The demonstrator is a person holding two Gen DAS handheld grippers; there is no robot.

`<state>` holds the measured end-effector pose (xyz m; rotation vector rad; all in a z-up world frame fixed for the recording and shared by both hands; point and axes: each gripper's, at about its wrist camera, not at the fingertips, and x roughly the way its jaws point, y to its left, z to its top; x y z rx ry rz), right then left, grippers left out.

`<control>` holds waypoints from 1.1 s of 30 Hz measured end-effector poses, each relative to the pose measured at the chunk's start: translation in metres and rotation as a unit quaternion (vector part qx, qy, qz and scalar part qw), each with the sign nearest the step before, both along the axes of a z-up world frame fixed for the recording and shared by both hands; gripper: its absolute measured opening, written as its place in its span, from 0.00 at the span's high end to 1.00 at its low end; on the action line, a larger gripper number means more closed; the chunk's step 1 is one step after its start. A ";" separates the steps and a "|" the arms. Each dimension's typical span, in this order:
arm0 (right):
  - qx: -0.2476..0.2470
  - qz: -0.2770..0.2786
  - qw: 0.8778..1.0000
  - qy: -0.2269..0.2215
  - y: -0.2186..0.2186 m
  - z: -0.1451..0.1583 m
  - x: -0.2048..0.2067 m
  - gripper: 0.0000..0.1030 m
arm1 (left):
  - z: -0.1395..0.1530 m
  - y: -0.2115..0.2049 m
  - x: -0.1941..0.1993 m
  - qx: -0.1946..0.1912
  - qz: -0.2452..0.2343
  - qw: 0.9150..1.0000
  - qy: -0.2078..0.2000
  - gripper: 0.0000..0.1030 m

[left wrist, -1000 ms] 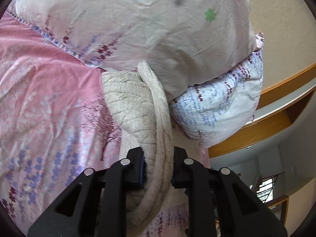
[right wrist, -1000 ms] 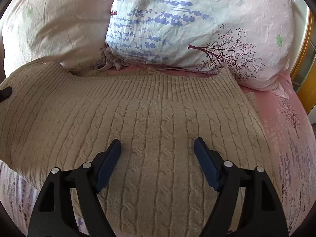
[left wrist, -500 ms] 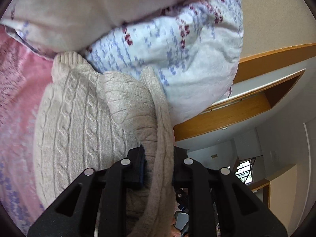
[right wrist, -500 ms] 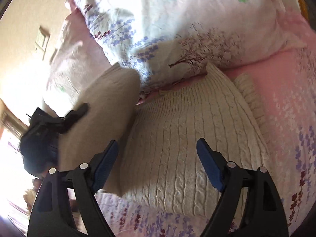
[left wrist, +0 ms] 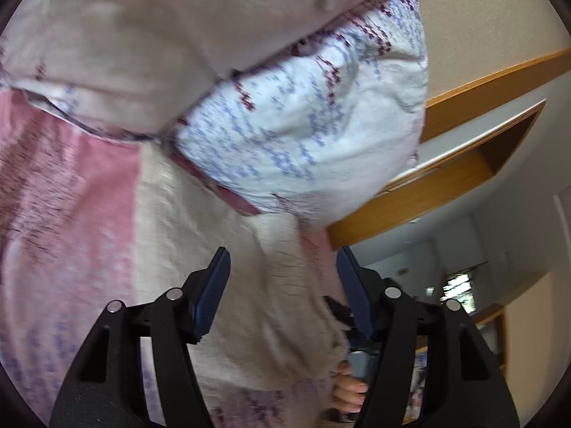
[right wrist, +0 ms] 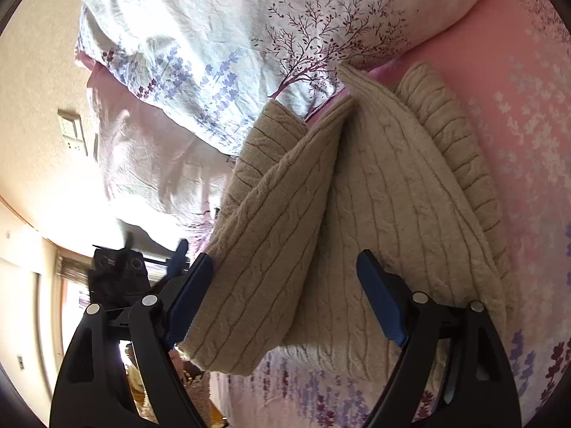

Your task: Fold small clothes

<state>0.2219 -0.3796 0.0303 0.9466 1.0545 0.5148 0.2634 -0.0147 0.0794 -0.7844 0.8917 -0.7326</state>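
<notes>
The beige cable-knit sweater [right wrist: 374,221] lies on the pink floral bedsheet [right wrist: 517,114], partly folded, one side flap turned over onto its middle. In the right wrist view the right gripper [right wrist: 285,296] hangs just over the sweater's near part with its jaws wide apart; the blue pads [right wrist: 382,299] press on nothing, and the knit shows in the gap beneath them. At that view's left edge the left gripper [right wrist: 142,267] appears beside the folded flap.

In the left wrist view, which is blurred, the left gripper [left wrist: 282,296] has its jaws opening. The sweater [left wrist: 249,267] fills the space between them, but neither pad grips it. Low in that view a hand [left wrist: 348,388] shows between the fingers.

Beyond the sweater, its far edge lies against a white pillow [right wrist: 232,35] printed with purple flowers and dark branches; a second, pale pink pillow [left wrist: 160,35] rests partly over it. Behind the pillows stands a textured cream wall [left wrist: 481,18] with a light switch [right wrist: 73,132], and wooden trim [left wrist: 464,100] frames an opening into another room.
</notes>
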 end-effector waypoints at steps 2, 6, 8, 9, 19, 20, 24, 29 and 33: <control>0.045 -0.001 0.999 0.006 -0.001 -0.001 0.003 0.18 | -0.008 0.014 -0.002 0.038 0.012 0.999 0.004 0.38; 0.047 -0.010 0.999 0.027 0.002 0.000 0.011 0.18 | -0.033 0.028 -0.001 0.071 0.005 0.997 0.037 0.38; 0.001 -0.016 0.999 0.041 0.008 0.001 0.017 0.20 | -0.041 0.028 -0.003 0.083 -0.004 0.996 0.039 0.38; -0.016 -0.016 0.999 0.042 0.011 0.002 0.019 0.23 | -0.044 0.024 -0.004 0.089 -0.010 0.995 0.039 0.38; -0.193 -0.015 0.980 -0.038 0.058 0.030 0.031 0.83 | -0.056 0.000 -0.020 0.126 -0.043 0.991 0.005 0.35; -0.212 -0.016 0.975 -0.064 0.064 0.037 0.027 0.83 | -0.058 -0.001 -0.021 0.124 -0.042 0.991 0.004 0.35; -0.279 -0.031 0.944 -0.173 0.081 0.086 0.019 0.84 | -0.056 -0.005 -0.023 0.117 -0.047 0.992 0.000 0.34; -0.318 -0.075 0.930 -0.168 0.058 0.078 0.014 0.84 | -0.058 -0.012 -0.025 0.120 -0.058 0.991 -0.006 0.33; -0.295 -0.090 0.949 -0.068 0.017 0.014 0.017 0.84 | -0.062 -0.023 -0.028 0.125 -0.077 0.989 -0.006 0.33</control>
